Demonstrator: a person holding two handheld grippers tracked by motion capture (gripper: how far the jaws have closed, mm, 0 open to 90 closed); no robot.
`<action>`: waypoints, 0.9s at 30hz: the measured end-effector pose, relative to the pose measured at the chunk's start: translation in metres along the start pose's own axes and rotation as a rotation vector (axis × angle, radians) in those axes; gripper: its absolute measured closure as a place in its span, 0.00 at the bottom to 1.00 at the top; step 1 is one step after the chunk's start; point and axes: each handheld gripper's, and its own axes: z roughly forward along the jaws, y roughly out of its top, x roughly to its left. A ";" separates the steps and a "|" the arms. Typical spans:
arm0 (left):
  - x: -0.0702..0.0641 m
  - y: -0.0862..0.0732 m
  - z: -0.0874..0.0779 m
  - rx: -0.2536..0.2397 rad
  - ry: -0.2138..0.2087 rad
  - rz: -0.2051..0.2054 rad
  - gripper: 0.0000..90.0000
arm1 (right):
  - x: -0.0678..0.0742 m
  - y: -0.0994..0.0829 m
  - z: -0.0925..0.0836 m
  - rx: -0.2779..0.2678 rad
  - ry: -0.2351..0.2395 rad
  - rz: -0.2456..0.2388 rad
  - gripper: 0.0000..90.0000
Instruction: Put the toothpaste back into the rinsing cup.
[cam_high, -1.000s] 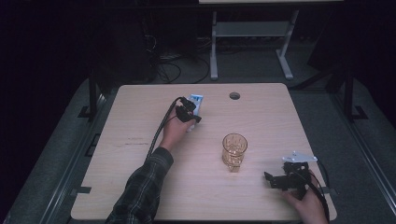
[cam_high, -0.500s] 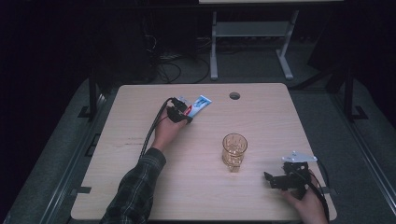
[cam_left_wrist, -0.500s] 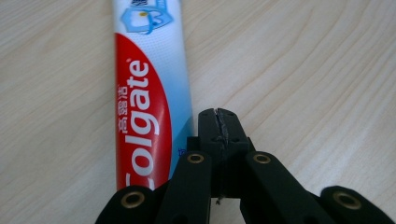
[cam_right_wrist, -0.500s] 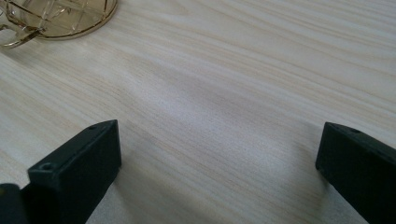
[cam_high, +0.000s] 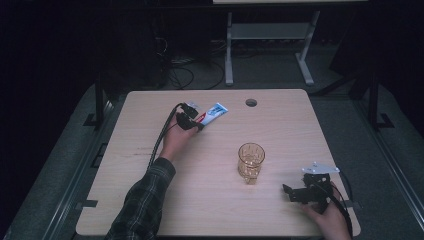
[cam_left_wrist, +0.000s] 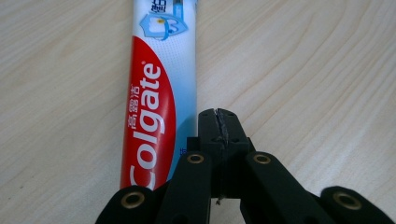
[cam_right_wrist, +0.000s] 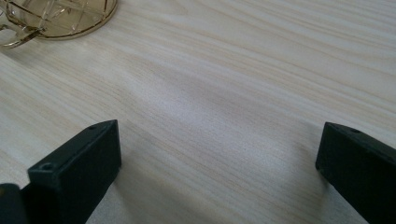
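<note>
With the left hand-held gripper (cam_left_wrist: 219, 128) pressed together beside the toothpaste tube (cam_left_wrist: 159, 88) lying on the table (cam_high: 300, 135), it likely should spread before straddling the tube squarely.

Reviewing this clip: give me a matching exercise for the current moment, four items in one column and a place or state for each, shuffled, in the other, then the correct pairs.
Items:
1. toothpaste tube
2. amber glass
3. left gripper
4. right gripper

States:
A. jaws wide apart, low above bare wood near the table's right front corner
B. jaws closed together, right beside the tube
C. standing upright near the middle of the table
D. lying flat near the far edge, red and blue print facing up

Pairs: 1-D, 2-C, 3-B, 4-A
</note>
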 end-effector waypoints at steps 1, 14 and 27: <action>0.000 0.000 -0.001 -0.005 -0.001 -0.002 1.00 | 0.000 0.000 0.000 0.000 0.000 0.000 0.00; 0.013 0.025 -0.011 -0.007 0.039 0.008 0.72 | 0.000 0.000 0.000 0.000 0.002 -0.004 0.00; 0.031 0.064 -0.002 0.019 0.084 0.023 0.42 | 0.000 0.000 0.000 -0.001 0.004 -0.003 0.00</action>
